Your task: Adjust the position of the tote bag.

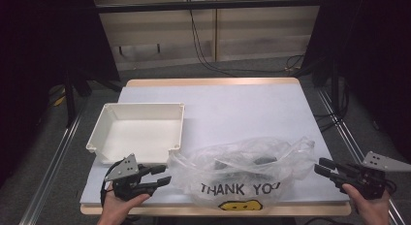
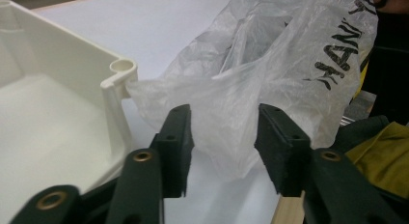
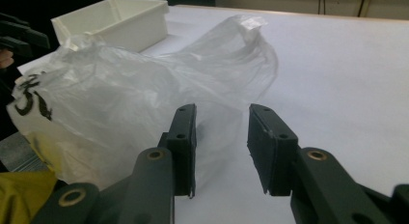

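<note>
**Both grippers spread, flanking the plastic bag at the near bench edge**

Left gripper (image 1: 162,175): matte black, jaws apart, nothing pinched. Sits just left of the bag, tips pointing at it. Right gripper (image 1: 324,168): same build, jaws apart, just off the bag's right end, clear of the film. No earlier frame to compare.

Plastic bag (image 1: 242,169): thin translucent film, crinkled, slumped in a wide low heap at the near edge of the bench (image 1: 232,108). Black "THANK YOU" print and a yellow mark on the near face. Dark items inside, too blurred through the film to identify.

Tray (image 1: 138,130): white rigid plastic, rectangular, shallow walls, rounded corner posts. Left of the bag and slightly behind; bag film reaches its near right corner.

Bench top: smooth white sheet over a wood-coloured edge.

View differences: the left gripper view shows a fold of film lying between the black pads (image 2: 177,137), not pressed, plus the tray's hollow corner post. The right gripper view shows the bag's handle loop standing up at the far end.
</note>
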A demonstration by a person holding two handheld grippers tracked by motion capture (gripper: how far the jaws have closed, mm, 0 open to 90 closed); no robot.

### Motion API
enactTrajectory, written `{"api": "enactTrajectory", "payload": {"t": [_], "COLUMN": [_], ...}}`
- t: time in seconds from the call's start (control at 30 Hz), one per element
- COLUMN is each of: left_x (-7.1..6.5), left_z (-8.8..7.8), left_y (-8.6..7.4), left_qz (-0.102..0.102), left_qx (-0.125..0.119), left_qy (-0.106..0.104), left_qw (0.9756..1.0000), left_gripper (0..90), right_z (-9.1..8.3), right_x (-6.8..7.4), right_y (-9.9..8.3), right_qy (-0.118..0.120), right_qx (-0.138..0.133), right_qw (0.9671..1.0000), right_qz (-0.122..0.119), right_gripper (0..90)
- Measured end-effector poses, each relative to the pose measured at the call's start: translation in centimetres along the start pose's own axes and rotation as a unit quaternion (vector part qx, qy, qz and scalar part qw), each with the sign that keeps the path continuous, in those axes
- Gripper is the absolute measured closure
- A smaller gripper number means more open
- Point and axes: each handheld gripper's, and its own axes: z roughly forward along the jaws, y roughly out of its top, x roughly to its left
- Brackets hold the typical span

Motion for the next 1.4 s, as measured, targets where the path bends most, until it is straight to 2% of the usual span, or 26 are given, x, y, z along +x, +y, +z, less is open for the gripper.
{"api": "enactTrajectory", "payload": {"t": [0.13,0.2,0.27,0.37,0.4,0.5,0.63,0.77,0.8,0.83,0.87,0.9,0.93,0.97,1.0,1.1,1.17,1.2,1.23,1.27,1.3,1.4], "left_x": [0.0,-0.1,-0.2,-0.2,-0.2,0.2,0.7,0.9,0.9,1.0,1.0,0.9,0.8,0.7,0.6,0.1,-0.1,-0.3,-0.5,-0.7,-0.9,-1.3], "left_z": [0.6,1.0,1.4,2.4,2.9,4.5,6.9,9.1,9.5,9.9,9.9,10.5,11.2,11.6,12.0,13.3,14.2,14.6,14.9,15.2,15.5,16.4], "left_y": [1.6,2.6,3.6,5.1,5.5,6.6,7.7,8.8,9.1,9.4,9.4,9.7,10.2,10.4,10.7,11.0,10.9,10.9,10.9,10.8,10.8,10.7], "left_qz": [0.021,0.036,0.042,0.062,0.064,0.07,0.068,0.081,0.079,0.087,0.087,0.084,0.095,0.097,0.102,0.112,0.114,0.117,0.124,0.126,0.135,0.145], "left_qx": [0.005,0.012,0.011,0.027,0.033,0.046,0.064,0.092,0.098,0.106,0.106,0.106,0.116,0.114,0.12,0.147,0.156,0.161,0.166,0.169,0.175,0.195], "left_qy": [-0.012,-0.014,-0.017,-0.025,-0.024,-0.039,-0.057,-0.07,-0.076,-0.077,-0.077,-0.079,-0.083,-0.09,-0.098,-0.118,-0.127,-0.129,-0.135,-0.14,-0.141,-0.133], "left_qw": [0.9997,0.9992,0.9989,0.9974,0.9971,0.9958,0.9941,0.9899,0.9891,0.9877,0.9877,0.9876,0.9852,0.9846,0.9827,0.9757,0.9729,0.9715,0.9689,0.9675,0.965,0.961], "left_gripper": [69.5,71.8,72.1,72.1,72.1,71.8,73.9,75.0,74.8,73.9,73.1,72.2,71.7,71.3,70.8,65.1,60.5,54.7,51.5,51.6,51.5,52.5], "right_z": [0.4,0.9,1.3,2.1,2.4,3.6,5.4,7.4,7.7,8.0,8.0,8.6,8.8,9.0,9.2,9.8,10.2,10.5,10.6,10.7,10.8,11.3], "right_x": [1.0,1.5,2.0,2.6,2.7,3.3,4.2,5.1,5.3,5.5,5.5,5.8,5.9,6.0,6.1,6.4,6.7,6.9,7.1,7.3,7.4,7.8], "right_y": [1.4,2.0,2.6,3.4,3.7,4.2,4.7,4.9,4.9,5.0,5.0,5.3,5.4,5.5,5.7,5.8,5.7,5.6,5.5,5.4,5.3,5.0], "right_qy": [0.014,0.023,0.03,0.048,0.055,0.074,0.1,0.119,0.124,0.127,0.127,0.137,0.137,0.142,0.145,0.155,0.165,0.172,0.175,0.181,0.186,0.191], "right_qx": [-0.002,0.002,0.003,0.01,0.012,0.018,0.041,0.067,0.071,0.075,0.075,0.08,0.081,0.082,0.086,0.099,0.11,0.116,0.119,0.121,0.124,0.129], "right_qw": [0.9996,0.999,0.9983,0.997,0.9964,0.9945,0.9906,0.9862,0.985,0.9839,0.9839,0.9819,0.9816,0.9807,0.9797,0.9766,0.9733,0.9712,0.9699,0.9685,0.9671,0.9646], "right_qz": [-0.025,-0.037,-0.051,-0.061,-0.062,-0.071,-0.083,-0.094,-0.096,-0.1,-0.1,-0.103,-0.106,-0.106,-0.108,-0.111,-0.115,-0.117,-0.12,-0.12,-0.123,-0.127], "right_gripper": [65.3,65.4,65.6,65.6,65.6,65.2,65.0,64.5,64.4,63.9,63.9,63.0,62.8,62.7,62.4,61.7,61.1,61.0,61.0,61.0,61.2,63.0]}}
